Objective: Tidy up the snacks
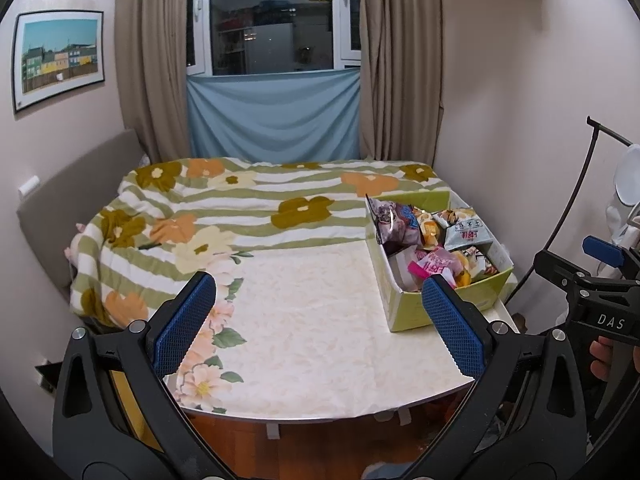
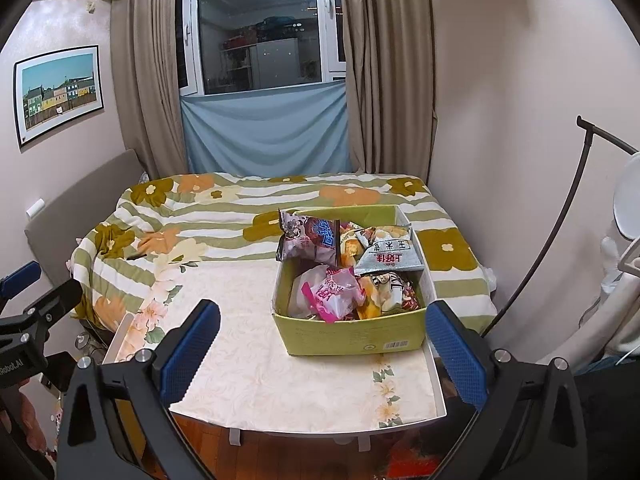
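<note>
Bedroom setting with a curtained window (image 2: 260, 32) and a flower-patterned bedspread (image 2: 168, 220); a small table (image 2: 280, 380) under a pale floral cloth stands against the bed. On the table's far right corner sits a green cardboard box (image 2: 352, 336) filled with snack packets (image 2: 352, 272), among them a purple bag (image 2: 308, 240) and a grey bag (image 2: 388, 258) leaning at the back and a pink packet (image 2: 332, 294) in front. Left gripper (image 1: 316, 316) and right gripper (image 2: 322, 340) both hover short of the box, jaws wide apart and empty. No packet lies loose on the cloth, so collection appears complete. Any next move would call only for straightening the leaning bags or withdrawing.
</note>
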Tool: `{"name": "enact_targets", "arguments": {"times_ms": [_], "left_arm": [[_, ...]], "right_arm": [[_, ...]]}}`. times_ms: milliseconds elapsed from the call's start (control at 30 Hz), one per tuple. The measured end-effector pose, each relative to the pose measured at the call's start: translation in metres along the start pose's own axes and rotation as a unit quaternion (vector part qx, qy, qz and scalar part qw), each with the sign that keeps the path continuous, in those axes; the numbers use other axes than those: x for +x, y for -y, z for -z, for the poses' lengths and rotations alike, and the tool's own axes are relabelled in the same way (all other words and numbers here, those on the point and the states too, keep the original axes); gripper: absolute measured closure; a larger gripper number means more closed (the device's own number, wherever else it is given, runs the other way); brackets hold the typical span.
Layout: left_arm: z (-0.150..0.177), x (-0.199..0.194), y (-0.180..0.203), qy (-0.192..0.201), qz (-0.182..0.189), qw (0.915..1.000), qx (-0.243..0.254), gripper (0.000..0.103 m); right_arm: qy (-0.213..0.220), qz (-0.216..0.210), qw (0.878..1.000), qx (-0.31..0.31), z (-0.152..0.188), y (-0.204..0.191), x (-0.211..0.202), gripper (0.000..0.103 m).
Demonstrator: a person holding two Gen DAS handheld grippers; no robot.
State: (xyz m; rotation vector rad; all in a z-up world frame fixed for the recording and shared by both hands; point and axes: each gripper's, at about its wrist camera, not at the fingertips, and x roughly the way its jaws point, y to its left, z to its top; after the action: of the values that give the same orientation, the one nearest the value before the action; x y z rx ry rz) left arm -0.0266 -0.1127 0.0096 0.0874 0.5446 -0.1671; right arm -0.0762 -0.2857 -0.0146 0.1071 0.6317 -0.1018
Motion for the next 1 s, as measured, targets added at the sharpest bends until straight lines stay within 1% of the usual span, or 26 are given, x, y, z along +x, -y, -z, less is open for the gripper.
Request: {"name": "enact_targets", "arguments": {"times_ms": [1000], "left_arm": [[-0.0012, 0.0081, -0.0042, -0.001, -0.003, 1.0000, 0.000, 0.001]], "right_arm": [[-0.004, 0.000, 1.000, 0.001, -0.0021, -0.0051, 0.0051, 0.001]]}}
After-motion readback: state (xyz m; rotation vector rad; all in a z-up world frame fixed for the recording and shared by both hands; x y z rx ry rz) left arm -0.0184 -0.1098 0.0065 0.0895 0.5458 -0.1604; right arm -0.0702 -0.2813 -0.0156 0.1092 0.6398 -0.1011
